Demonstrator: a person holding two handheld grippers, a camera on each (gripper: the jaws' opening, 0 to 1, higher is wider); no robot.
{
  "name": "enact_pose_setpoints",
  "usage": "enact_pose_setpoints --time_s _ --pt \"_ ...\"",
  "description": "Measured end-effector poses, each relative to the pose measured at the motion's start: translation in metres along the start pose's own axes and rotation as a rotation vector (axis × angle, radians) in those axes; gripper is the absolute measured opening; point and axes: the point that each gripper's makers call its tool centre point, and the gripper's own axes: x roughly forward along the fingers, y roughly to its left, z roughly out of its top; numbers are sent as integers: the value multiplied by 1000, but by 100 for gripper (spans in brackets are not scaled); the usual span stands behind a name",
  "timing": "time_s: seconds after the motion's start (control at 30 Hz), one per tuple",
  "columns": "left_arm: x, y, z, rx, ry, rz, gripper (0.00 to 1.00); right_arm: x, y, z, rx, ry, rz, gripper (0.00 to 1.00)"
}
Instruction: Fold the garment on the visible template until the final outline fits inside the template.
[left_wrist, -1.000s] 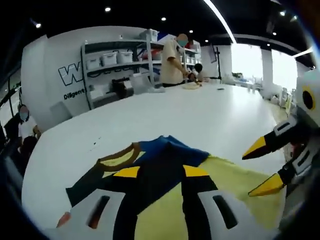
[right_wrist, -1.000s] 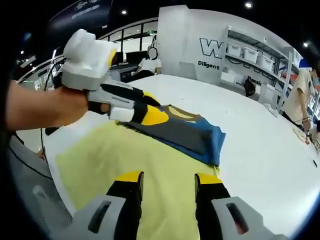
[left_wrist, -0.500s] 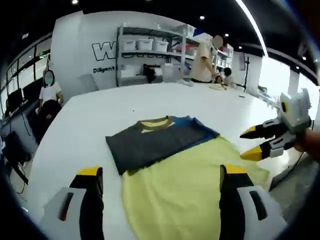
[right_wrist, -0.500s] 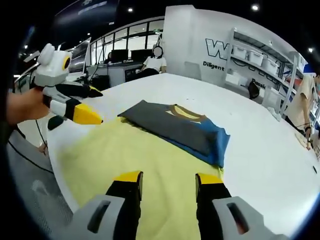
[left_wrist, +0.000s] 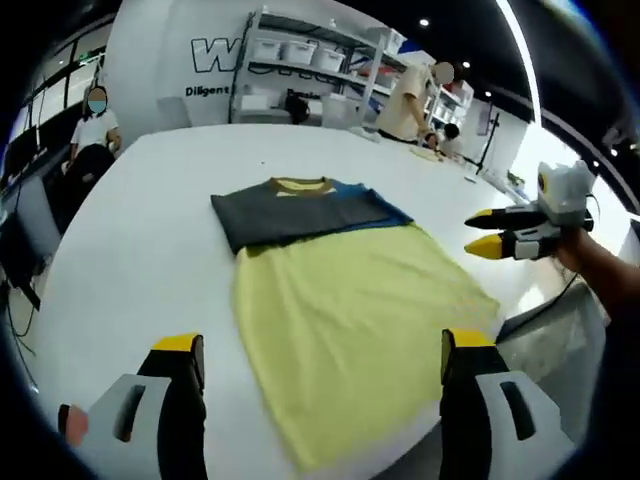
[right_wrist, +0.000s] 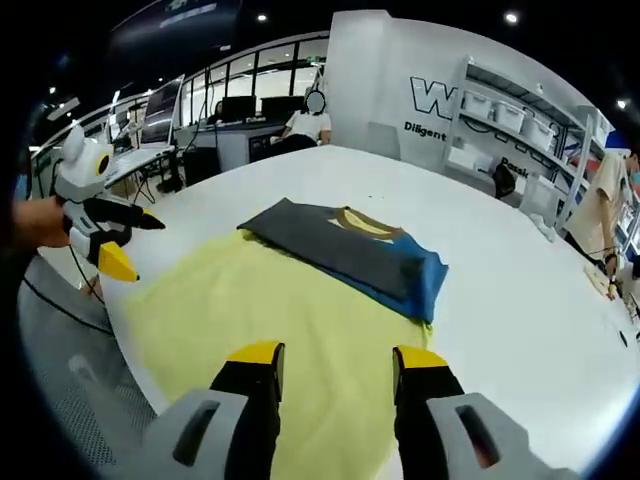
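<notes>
Both grippers, left gripper (left_wrist: 316, 352) wide, right gripper (right_wrist: 330, 355) narrower, hover empty short of the folded shirt (left_wrist: 300, 208) beyond the yellow template (left_wrist: 350, 320), likely checking fit.

Loads of room here: the white surface (left_wrist: 150, 230) was bare on every side of the yellow sheet (left_wrist: 350, 320) and folded shirt (left_wrist: 300, 208). Both tools hung off its edges, apart from the cloth. Shelves (left_wrist: 300, 70) stood well back.

Folded garment (left_wrist: 300, 208) lies on the template (left_wrist: 350, 330), at its far end; both rest on the surface (left_wrist: 130, 250), shelves (left_wrist: 300, 70) behind.
</notes>
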Motion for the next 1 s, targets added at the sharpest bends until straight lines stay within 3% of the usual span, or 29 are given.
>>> enact_pose_setpoints --time_s 0.17,0.47,0.53,0.73,0.83,0.93,1.0 --pt "-15 -13 -24 -22 87 -56 85 -7 -1 -18 8 65 9 42" --pt "-20 -18 -44 12 137 -47 55 -18 -1 -57 52 182 32 37" --pt "-21 -18 -45 21 143 -43 42 -22 3 -69 92 234 57 32" --pt "-27 -10 -41 115 146 7 5 -27 -1 -85 127 291 58 26" --pt "-28 -9 -47 115 168 23 0 -29 -1 -91 136 315 66 28" --pt "-30 -5 -57 82 226 43 3 -30 -3 -97 145 335 68 29" --pt "-29 -5 -58 82 227 34 3 -32 -2 -99 143 349 69 29"
